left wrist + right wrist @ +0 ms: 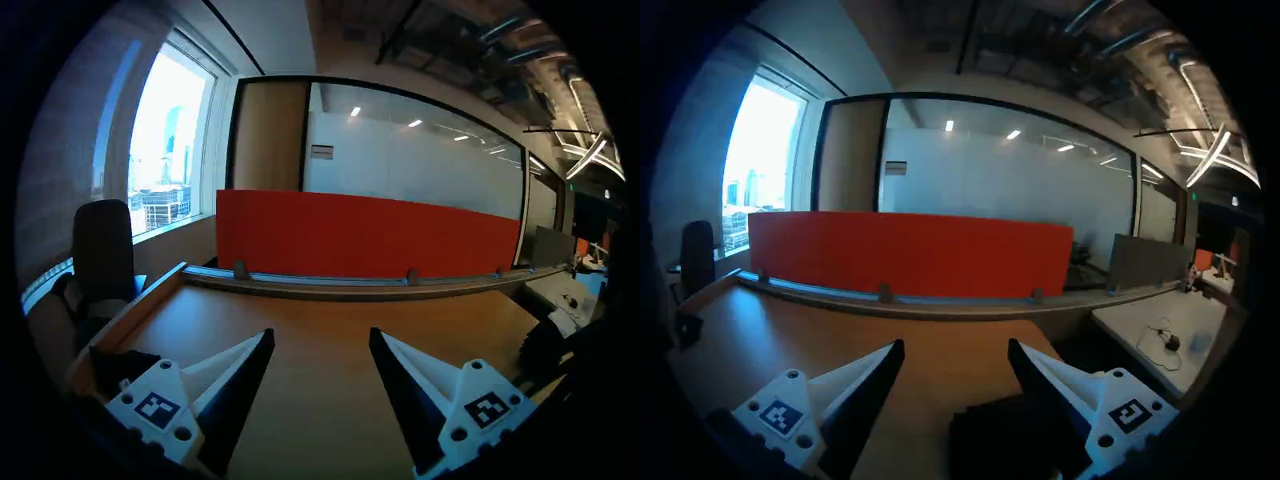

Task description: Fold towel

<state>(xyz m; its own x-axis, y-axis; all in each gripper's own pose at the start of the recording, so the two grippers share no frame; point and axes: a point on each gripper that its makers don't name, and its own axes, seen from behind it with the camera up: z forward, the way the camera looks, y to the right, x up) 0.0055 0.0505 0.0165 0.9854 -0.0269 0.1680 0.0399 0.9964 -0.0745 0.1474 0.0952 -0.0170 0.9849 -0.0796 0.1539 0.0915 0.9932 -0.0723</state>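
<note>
A dark, black-looking cloth, apparently the towel, lies on the wooden desk low in the right gripper view, just below and between the fingers. My right gripper hangs open above it and holds nothing. In the left gripper view my left gripper is open over bare wooden desk with nothing between its fingers. A dark ridged mass sits at the desk's right edge there; I cannot tell whether it is the same cloth.
A red partition on a grey rail runs along the desk's far edge. A black office chair stands at the left by the window. A dark object lies at the desk's left edge. A white desk with a cable adjoins on the right.
</note>
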